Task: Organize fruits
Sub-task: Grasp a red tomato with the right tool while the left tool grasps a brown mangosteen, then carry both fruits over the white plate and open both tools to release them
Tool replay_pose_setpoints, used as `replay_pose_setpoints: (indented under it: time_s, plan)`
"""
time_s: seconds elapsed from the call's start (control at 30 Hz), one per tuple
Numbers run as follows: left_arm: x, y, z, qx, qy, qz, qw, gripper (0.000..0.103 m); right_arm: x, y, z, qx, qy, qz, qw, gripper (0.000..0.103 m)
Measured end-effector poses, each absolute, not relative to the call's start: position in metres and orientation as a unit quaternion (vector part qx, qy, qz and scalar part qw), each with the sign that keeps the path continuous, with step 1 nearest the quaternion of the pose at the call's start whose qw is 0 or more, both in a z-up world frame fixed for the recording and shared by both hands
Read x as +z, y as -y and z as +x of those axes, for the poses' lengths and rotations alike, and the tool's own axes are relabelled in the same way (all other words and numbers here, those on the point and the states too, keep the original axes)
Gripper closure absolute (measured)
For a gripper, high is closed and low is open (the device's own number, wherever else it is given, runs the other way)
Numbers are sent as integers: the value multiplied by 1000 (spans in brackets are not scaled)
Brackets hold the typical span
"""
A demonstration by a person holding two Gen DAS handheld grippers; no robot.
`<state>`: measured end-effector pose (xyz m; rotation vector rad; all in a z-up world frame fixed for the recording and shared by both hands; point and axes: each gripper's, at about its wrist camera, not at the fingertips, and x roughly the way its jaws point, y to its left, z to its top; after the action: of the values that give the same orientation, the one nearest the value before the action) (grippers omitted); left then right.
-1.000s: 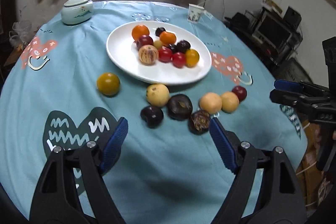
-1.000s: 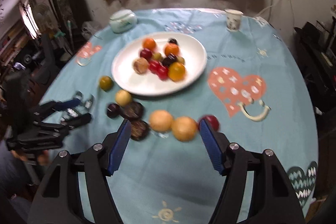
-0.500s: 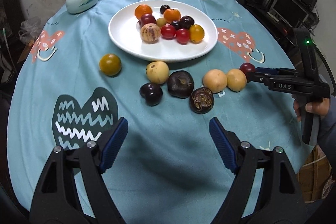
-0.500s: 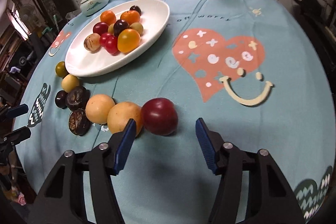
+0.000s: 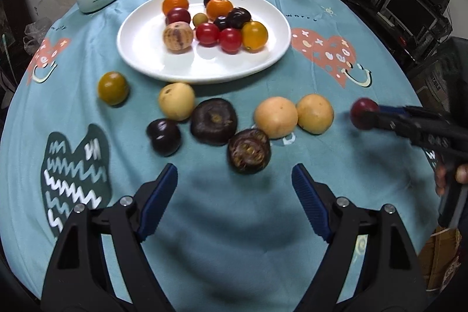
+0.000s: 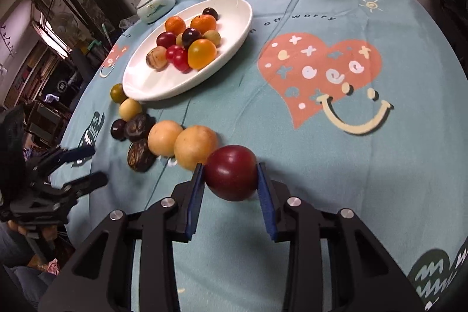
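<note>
My right gripper [image 6: 231, 176] has just been closing and now its blue pads press the two sides of a dark red plum [image 6: 230, 172], which sits near the edge of the table closest to me, at the end of a loose row of fruit. It looks smooth, glossy and round, so I judge it light but slippery and easily bruised; taking it across its widest middle, as the pads do now, seems the safest hold, with only gentle pressure. Just beside it lie two pale orange round fruits [image 6: 195, 146], matte and firm-looking, the nearer almost touching the plum. Further along the row are wrinkled dark brown fruits [image 5: 248, 150] with rough, leathery skin, likely soft and best held lightly.

My left gripper [image 5: 234, 189] hangs with its jaws wide and nothing between them, above the bare teal tablecloth [image 5: 222, 224] short of those brown fruits.

The white plate [image 5: 146, 54], smooth glazed ceramic, stands toward the middle of the table and already carries a heap of small red, orange and dark fruits. I take it the plum belongs there
</note>
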<state>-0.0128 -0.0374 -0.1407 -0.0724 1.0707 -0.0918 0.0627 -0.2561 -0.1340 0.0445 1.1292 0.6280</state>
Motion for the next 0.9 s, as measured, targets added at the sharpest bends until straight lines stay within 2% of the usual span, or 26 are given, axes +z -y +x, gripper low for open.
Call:
replay_pose_setpoints:
  time_s: [0.17, 0.3, 0.33, 0.4, 0.57, 0.9]
  plan:
    - [-159, 52, 10, -34, -527, -29, 848, 25, -138, 259, 51, 298, -532, 22, 792, 67]
    - [-169, 51, 19, -28, -541, -38, 840, 45, -140, 257, 45, 308, -536, 20, 786, 67]
    - [-172, 51, 20, -25, -544, -36, 838, 47, -140, 256, 44, 310, -536, 19, 785, 67]
    - [-173, 52, 22, -24, -543, -34, 839, 61, -139, 253, 42, 317, -536, 17, 782, 67]
    - [-161, 49, 14, -41, -537, -44, 842, 61, -136, 246, 37, 327, -533, 11, 780, 67]
    - [-89, 18, -11, -41, -479, -35, 876, 61, -113, 217, 22, 352, -507, 14, 787, 67]
